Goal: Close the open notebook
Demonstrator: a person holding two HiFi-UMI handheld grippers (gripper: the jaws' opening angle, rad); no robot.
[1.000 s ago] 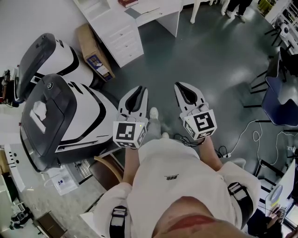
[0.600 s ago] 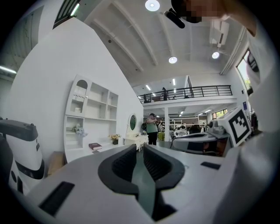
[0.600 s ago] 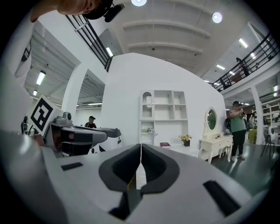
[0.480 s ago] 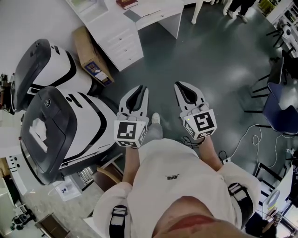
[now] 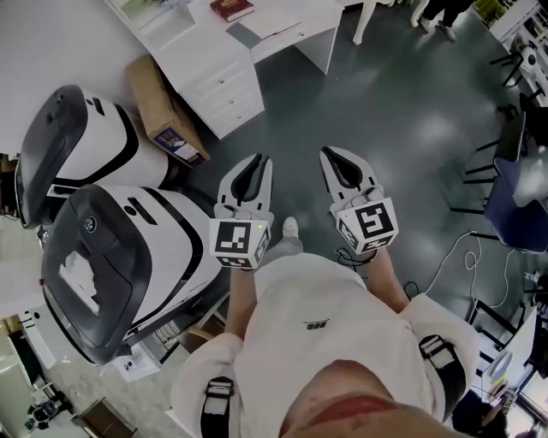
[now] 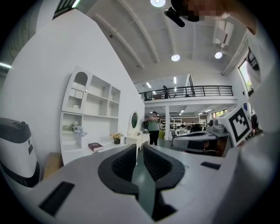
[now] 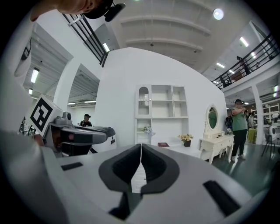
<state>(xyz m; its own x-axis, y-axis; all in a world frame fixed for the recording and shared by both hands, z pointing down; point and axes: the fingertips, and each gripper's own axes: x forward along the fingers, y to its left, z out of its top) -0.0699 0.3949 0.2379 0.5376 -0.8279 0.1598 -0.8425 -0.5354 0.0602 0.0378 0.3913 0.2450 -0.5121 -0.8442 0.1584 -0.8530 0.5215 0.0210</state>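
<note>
White desk [image 5: 295,21] is lying well off at eleven o'clock, nearer the left gripper [image 5: 257,159] than the right gripper [image 5: 330,153], both pressing jaws together on nothing; no open notebook is showing.

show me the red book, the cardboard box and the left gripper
red book [image 5: 232,8]: head view, middle of its cover
cardboard box [image 5: 156,104]: head view, middle of its brown top side
left gripper [image 5: 259,159]: head view, at its closed fingertips
</note>
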